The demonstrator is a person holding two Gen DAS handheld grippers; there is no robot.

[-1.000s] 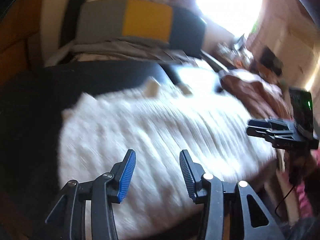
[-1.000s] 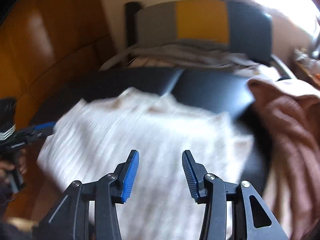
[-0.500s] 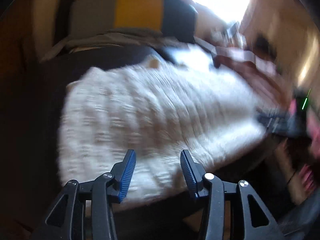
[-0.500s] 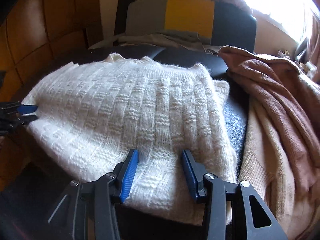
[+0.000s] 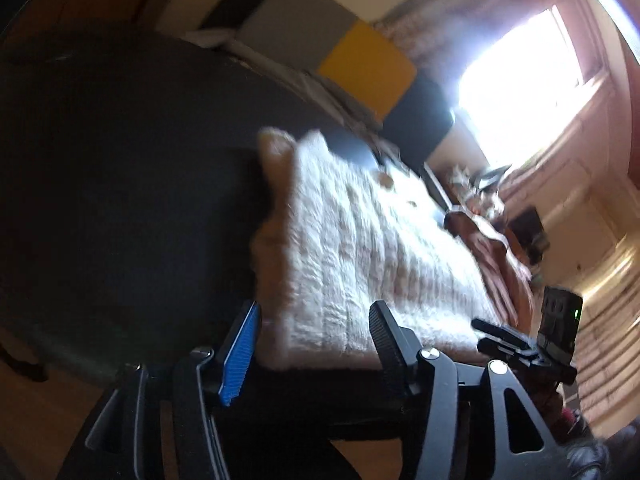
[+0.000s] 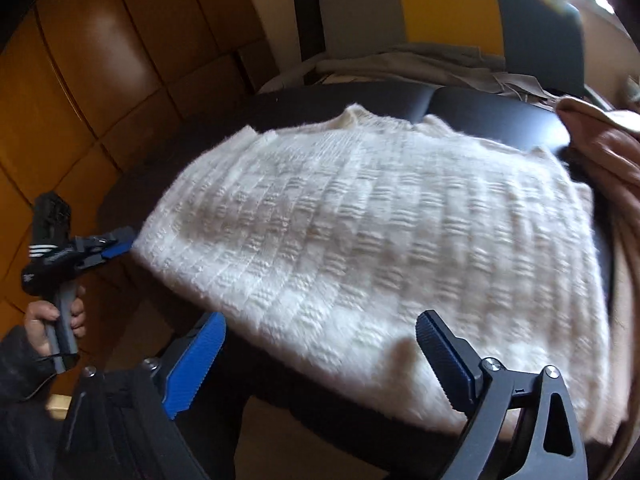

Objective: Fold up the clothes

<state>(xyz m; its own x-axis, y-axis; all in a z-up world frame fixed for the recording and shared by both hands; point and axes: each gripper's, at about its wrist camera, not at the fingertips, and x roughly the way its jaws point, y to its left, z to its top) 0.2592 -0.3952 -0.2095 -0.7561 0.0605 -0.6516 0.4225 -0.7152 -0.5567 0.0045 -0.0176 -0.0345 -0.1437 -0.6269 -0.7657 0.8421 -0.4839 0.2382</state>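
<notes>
The white knit sweater (image 6: 372,240) lies flat on the dark bench (image 6: 492,114), its near hem facing both grippers, probably so each can take a corner for a fold. The right gripper (image 6: 320,356) and left gripper (image 5: 312,344) are both opening, nothing between their jaws. A pink garment (image 6: 604,148) lies right, a chair (image 6: 448,12) beyond.

Fuzzy ribbed knit sweater (image 6: 380,240) on a smooth, seemingly leather-like black seat (image 6: 480,112) — glossy wood panelling (image 6: 100,60).

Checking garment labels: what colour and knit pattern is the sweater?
Cream-white sweater, ribbed with small blocks; clearest in right wrist view.
</notes>
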